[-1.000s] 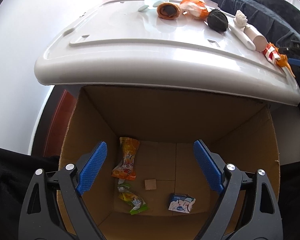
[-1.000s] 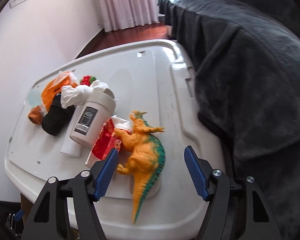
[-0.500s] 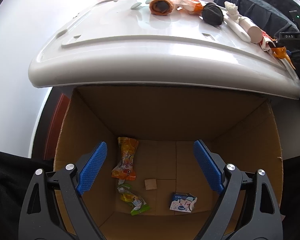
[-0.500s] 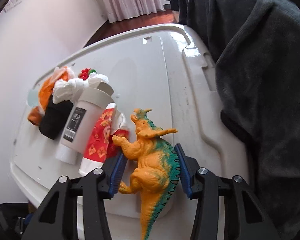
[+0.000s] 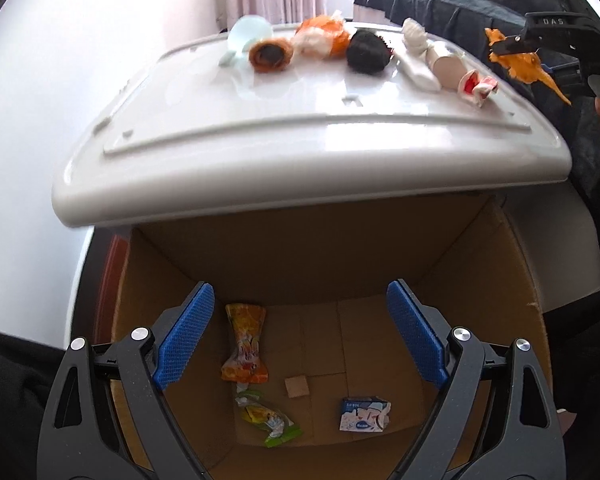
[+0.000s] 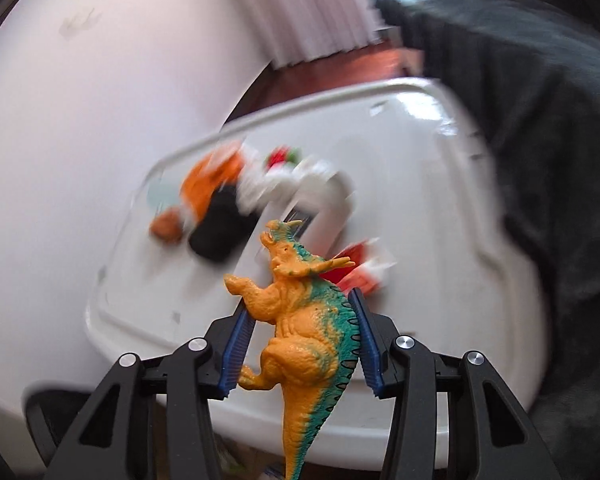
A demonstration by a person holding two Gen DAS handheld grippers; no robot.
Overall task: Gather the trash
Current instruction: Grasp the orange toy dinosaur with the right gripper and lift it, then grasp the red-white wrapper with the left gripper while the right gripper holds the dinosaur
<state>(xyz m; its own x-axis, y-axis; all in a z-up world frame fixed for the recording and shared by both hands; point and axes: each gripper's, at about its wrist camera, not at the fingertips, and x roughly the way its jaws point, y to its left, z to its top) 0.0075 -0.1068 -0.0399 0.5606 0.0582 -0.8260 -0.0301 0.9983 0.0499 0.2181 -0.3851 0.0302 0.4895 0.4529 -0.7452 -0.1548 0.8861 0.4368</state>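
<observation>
Right tool (image 6: 300, 344) grips dinosaur (image 6: 300, 320) above white lid (image 6: 420, 184).

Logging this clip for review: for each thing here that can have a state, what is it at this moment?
Right gripper: shut on the toy dinosaur.
Toy dinosaur: held clear of the lid, tail hanging down.
Left gripper: open, nothing between its pads, over the box.
Cardboard box: open-topped, with a few wrappers and a small carton on its floor.
White lid: lying flat, litter on its far part.
Paper cup: lying on its side.
</observation>
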